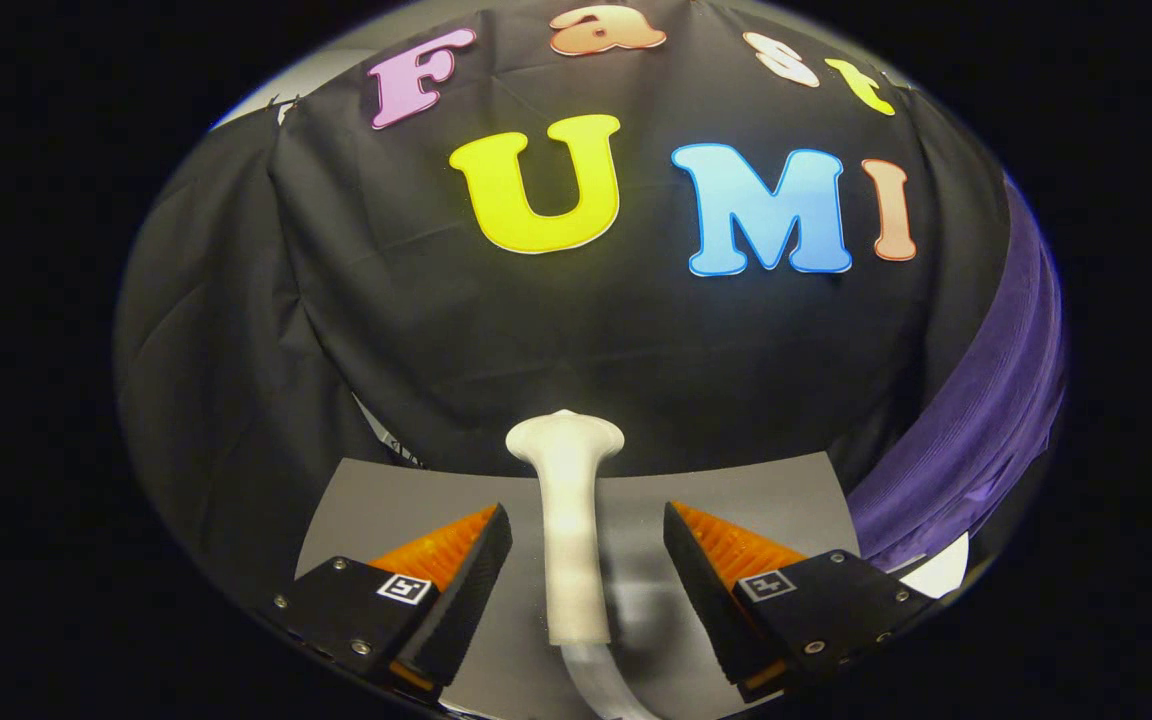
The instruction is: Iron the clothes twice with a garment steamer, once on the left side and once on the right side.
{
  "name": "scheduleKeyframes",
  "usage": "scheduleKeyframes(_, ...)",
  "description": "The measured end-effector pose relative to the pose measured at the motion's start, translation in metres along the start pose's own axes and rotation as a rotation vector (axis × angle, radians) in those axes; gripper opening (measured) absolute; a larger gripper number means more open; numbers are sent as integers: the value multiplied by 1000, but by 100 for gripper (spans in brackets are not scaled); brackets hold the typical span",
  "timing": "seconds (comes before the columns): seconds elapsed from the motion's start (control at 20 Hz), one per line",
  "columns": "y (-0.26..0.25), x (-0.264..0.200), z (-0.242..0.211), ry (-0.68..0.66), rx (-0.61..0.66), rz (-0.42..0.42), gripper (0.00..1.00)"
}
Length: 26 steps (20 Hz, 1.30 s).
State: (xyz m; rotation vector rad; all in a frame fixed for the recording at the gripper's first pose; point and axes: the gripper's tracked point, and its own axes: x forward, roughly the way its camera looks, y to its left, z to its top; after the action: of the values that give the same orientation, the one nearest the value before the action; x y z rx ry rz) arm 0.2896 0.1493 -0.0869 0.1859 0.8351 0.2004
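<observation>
Your gripper (586,560) is spread wide, fingers touching nothing. The steamer (569,530) lies between them on the grey worktop (756,490), long axis straight ahead, head at the far edge.

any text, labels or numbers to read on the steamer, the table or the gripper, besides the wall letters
None readable.
Garment steamer, standing between the open gripper fingers: plain white, no print.
Fingers: each carries a square black-and-white marker tag, a pattern, not words.
Grey table and purple cloth: no writing.
</observation>
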Motion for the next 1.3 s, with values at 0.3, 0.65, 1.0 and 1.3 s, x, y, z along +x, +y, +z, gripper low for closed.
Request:
scheduleKeyframes(0.3,3,35,-37,159,-20,-28,97)
scheduleKeyframes(0.65,3,55,-46,205,-6,-52,91)
scheduleKeyframes(1.0,-13,54,-50,115,53,-82,48)
scheduleKeyframes(1.3,-15,54,-51,69,75,-60,39)
